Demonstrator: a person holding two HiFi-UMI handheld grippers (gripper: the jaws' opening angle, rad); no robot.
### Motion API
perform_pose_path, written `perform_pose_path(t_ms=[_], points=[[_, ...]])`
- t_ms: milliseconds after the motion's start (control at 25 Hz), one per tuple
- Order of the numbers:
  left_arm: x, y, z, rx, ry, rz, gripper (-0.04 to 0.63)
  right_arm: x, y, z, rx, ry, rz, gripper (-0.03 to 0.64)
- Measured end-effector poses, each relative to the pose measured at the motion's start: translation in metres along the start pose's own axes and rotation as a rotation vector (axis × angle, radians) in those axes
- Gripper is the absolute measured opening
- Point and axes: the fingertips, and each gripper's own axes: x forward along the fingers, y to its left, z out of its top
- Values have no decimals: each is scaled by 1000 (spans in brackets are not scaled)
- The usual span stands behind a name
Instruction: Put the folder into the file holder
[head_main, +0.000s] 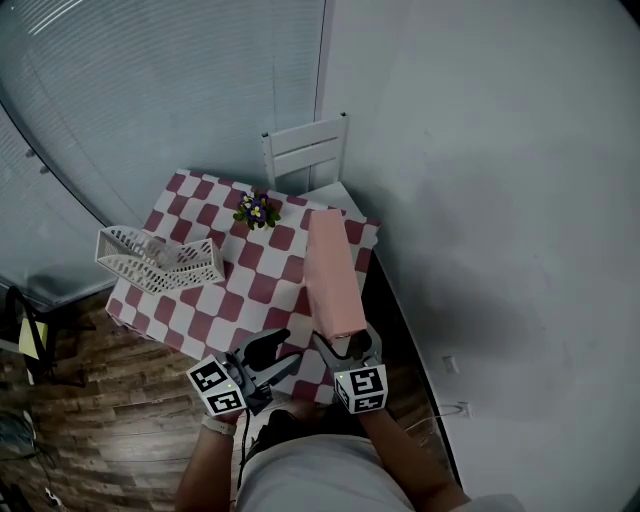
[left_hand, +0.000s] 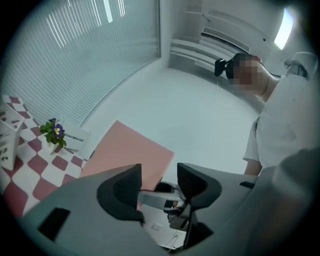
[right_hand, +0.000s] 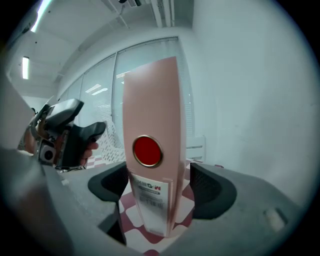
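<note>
A pink folder (head_main: 332, 275) stands upright near the right edge of the checkered table (head_main: 205, 300). In the right gripper view its spine (right_hand: 152, 150), with a red disc and a label, faces me between the jaws. My right gripper (head_main: 345, 345) (right_hand: 159, 182) is open around the folder's lower end, and a sliver of cloth shows beside the right pad. I cannot tell whether the folder rests on the cloth. My left gripper (head_main: 283, 352) (left_hand: 159, 186) sits just left of it, jaws a little apart with nothing clamped. The white wire file holder (head_main: 158, 260) lies at the table's left.
A small pot of purple flowers (head_main: 257, 211) stands at the table's far side. Behind it a white chair (head_main: 305, 152) stands against the wall. Window blinds run along the left, a plain wall along the right, and wood floor (head_main: 90, 440) lies below the table.
</note>
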Motion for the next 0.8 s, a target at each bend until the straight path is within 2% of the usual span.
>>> perform_pose_path(t_ms=[400, 640, 800], points=[[-60, 4, -25, -72, -44, 213, 207, 17, -7, 6, -6, -39, -15, 364], [-85, 8, -25, -73, -84, 339, 207, 24, -23, 29, 14, -99, 16, 327], [-99, 11, -18, -77, -143, 420, 207, 36, -31, 55, -40, -137, 65, 305]])
